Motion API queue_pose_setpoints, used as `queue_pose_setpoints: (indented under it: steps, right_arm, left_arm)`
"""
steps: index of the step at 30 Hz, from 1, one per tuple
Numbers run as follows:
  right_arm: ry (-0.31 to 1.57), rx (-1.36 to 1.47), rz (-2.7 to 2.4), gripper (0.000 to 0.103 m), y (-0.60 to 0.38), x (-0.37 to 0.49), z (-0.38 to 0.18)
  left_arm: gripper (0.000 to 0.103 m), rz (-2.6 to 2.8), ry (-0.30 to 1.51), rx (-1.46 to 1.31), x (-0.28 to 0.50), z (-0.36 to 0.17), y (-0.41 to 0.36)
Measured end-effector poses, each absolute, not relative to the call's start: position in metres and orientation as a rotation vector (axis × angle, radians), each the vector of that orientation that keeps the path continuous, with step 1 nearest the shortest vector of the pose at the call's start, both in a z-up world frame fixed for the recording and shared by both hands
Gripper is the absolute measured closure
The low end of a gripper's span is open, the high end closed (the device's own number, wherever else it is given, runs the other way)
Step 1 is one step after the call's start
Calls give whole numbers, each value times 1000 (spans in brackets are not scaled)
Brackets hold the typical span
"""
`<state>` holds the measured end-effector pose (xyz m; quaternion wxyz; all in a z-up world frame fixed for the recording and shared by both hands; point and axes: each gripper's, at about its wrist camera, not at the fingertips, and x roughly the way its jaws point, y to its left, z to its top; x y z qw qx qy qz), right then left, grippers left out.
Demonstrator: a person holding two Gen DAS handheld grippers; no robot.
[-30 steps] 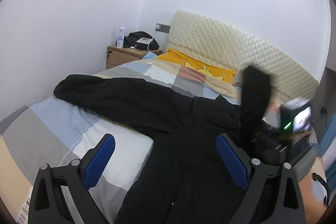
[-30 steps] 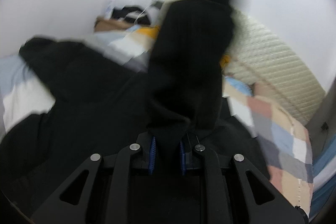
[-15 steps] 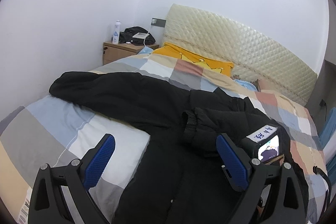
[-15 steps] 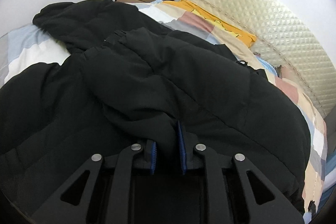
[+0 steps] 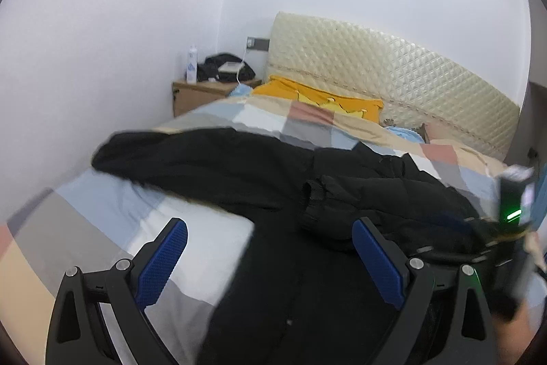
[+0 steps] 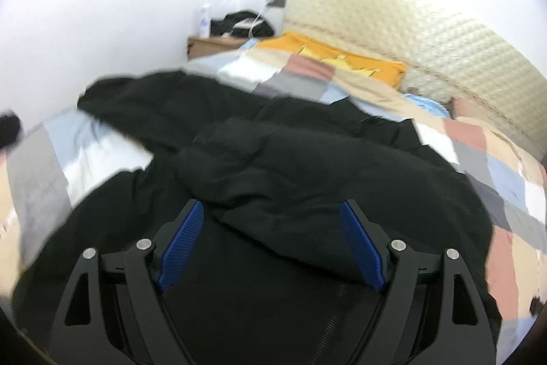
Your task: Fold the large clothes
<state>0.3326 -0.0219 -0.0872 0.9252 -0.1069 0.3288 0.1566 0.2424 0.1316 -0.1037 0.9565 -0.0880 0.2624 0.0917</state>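
From the left wrist camera, the left gripper had its blue pads spread wide apart, holding nothing. The black jacket lay across the checkered bedspread, one sleeve stretched toward the wall, the other sleeve folded over the body. Behind stood the quilted headboard, a yellow pillow and a nightstand with a bottle. The right gripper appeared blurred at the edge, past the jacket.

From the right wrist camera, the right gripper also had its fingers wide apart, empty, above the black jacket, whose folded sleeve lay just ahead of them on the body.
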Motion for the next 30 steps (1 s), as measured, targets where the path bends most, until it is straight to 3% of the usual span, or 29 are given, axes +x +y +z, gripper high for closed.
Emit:
queue_pose_setpoints:
  steps: [18,30]
  right_arm:
    - [484,-51,125,21,-150,230,16]
    - [437,-98,28,21,-185,172,-1]
  left_arm:
    - [5,78,587,-103,242,-106,111]
    - [5,-29,524,-39,211,-100,77]
